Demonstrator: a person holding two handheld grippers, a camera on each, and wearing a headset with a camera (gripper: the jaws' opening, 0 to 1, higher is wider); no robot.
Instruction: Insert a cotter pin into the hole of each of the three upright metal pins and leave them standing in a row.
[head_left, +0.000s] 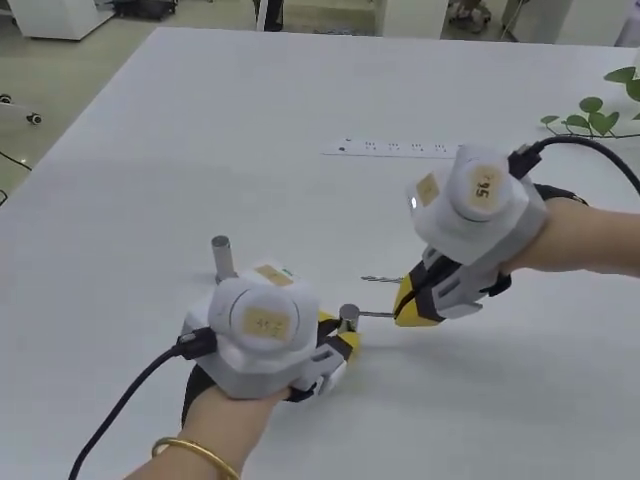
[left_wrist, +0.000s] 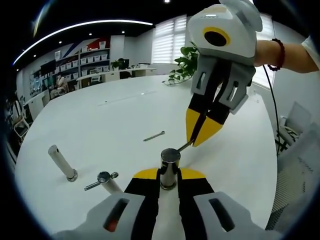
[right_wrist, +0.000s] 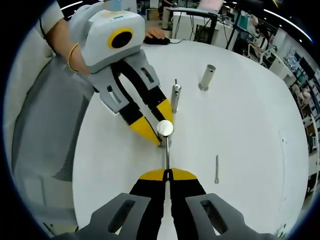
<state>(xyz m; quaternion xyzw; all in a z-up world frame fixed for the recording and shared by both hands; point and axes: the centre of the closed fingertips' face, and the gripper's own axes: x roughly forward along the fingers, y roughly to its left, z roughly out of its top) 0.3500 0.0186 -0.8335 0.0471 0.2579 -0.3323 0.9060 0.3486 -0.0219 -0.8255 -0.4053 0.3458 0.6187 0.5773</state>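
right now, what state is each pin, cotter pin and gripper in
left gripper: shut on the held metal pin, which stands upright
right gripper: shut on a cotter pin, tip at the held pin's head
second metal pin: upright, cotter pin through it
third metal pin: upright, no cotter pin
spare cotter pin: lying flat on the table

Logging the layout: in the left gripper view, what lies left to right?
Bare metal pin → metal pin with a fitted cotter pin through it → clamped metal pin in the left gripper → right gripper pinching a second cotter pin.
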